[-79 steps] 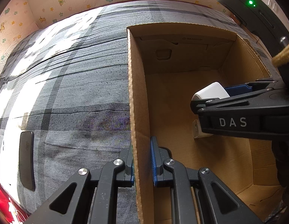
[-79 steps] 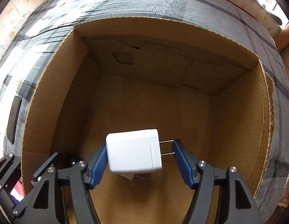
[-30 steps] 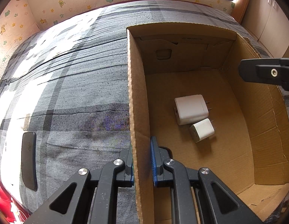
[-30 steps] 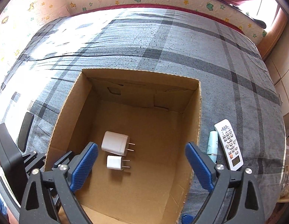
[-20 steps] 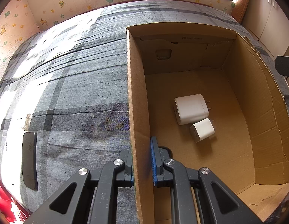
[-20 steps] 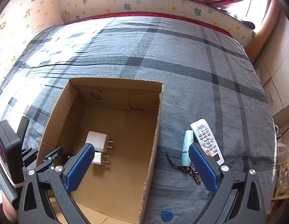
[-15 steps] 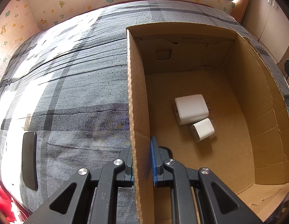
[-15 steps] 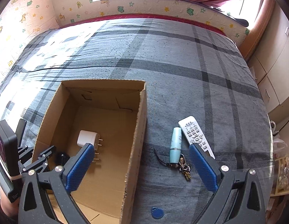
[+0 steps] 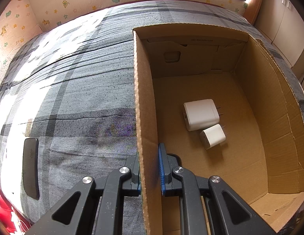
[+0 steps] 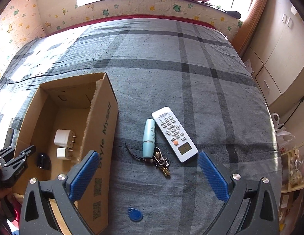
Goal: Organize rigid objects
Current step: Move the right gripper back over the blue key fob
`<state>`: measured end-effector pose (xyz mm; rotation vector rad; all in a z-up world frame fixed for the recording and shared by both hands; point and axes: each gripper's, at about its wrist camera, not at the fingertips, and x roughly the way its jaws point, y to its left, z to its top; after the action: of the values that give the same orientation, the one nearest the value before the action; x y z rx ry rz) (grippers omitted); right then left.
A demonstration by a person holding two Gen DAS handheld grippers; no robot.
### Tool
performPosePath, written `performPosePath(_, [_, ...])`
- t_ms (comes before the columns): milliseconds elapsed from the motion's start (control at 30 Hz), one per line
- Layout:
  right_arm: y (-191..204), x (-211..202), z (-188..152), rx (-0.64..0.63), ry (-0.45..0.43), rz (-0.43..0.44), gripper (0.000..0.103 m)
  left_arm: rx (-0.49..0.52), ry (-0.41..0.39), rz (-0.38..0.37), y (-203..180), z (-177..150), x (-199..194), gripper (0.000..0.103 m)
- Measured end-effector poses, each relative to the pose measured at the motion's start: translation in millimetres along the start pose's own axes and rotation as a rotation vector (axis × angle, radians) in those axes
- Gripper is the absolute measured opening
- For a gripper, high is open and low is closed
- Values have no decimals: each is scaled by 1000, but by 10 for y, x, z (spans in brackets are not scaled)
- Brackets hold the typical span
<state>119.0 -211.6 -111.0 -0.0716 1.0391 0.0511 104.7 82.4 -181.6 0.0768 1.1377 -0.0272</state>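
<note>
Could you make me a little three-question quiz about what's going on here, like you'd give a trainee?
1. True or false: the left gripper is shut on the wall of the cardboard box.
2. How many white chargers lie on the box floor: A one, B two, C three?
3. Fill in: the right gripper is open above the bedspread, and between the teal tube and the bed's right edge lies the white ____.

Key:
1. True; its pads clamp the wall from both sides.
2. B: the large charger and small charger.
3. The remote control.
</note>
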Motion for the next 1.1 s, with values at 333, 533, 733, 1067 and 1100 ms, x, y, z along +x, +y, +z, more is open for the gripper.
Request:
performPosePath(333, [-183,180,-400,12,24,5,103,2,0,4,5,-3,3,14])
performPosePath(533, [-208,261,-601,13,41,16,103,7,2,11,-18,3,-12,14])
performPosePath(733, [-191,270,-709,-6,39,33,103,10,1,19,-44,5,-20,14])
performPosePath(1067, [-172,359,-1001,-24,64,62,102,-6,1,14,-34,1,-48,14])
performPosePath(1100, [-163,368,-1027,-29,65,66,102,-5,0,15,-27,-1,-42,14])
